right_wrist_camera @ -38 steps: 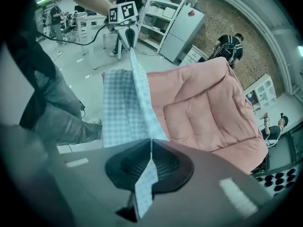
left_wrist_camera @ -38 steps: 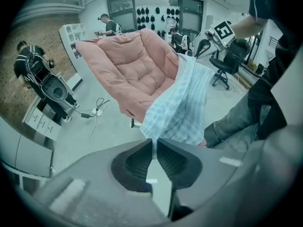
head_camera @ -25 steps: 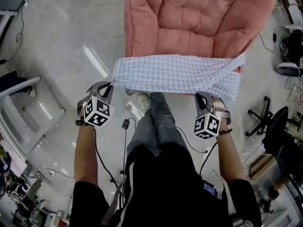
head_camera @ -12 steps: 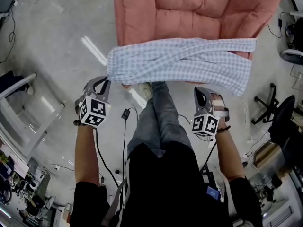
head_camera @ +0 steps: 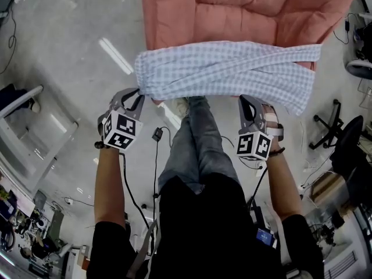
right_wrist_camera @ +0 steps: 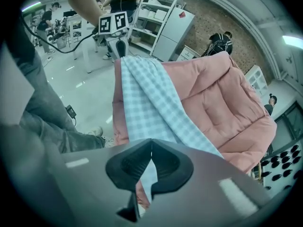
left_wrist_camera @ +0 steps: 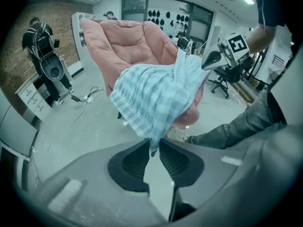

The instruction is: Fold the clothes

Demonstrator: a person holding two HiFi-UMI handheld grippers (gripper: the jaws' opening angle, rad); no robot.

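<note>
We judge the checked garment (head_camera: 226,74), draped along the pink armchair's (head_camera: 232,10) near edge, light and limp, best held at its end corners: the right gripper's (head_camera: 247,100) fingers clamp one tight, and the left gripper's (head_camera: 138,93) fingers, just easing apart, pinch the other.

Thin woven cloth on the checked garment (head_camera: 226,68), pale blue and white, matt, soft and creased. Quilted pink fabric on the armchair (head_camera: 244,10), matt, puffy, stitched in panels. Smooth grey floor (head_camera: 70,51), hard and glossy enough to mirror the ceiling lights. Grey denim on the trousers (head_camera: 197,144), matt. Matt dark grey plastic on the right gripper (right_wrist_camera: 151,143), with black ribbed fingers (right_wrist_camera: 129,167); flat printed black-and-white faces on its marker cube (head_camera: 253,146).
</note>
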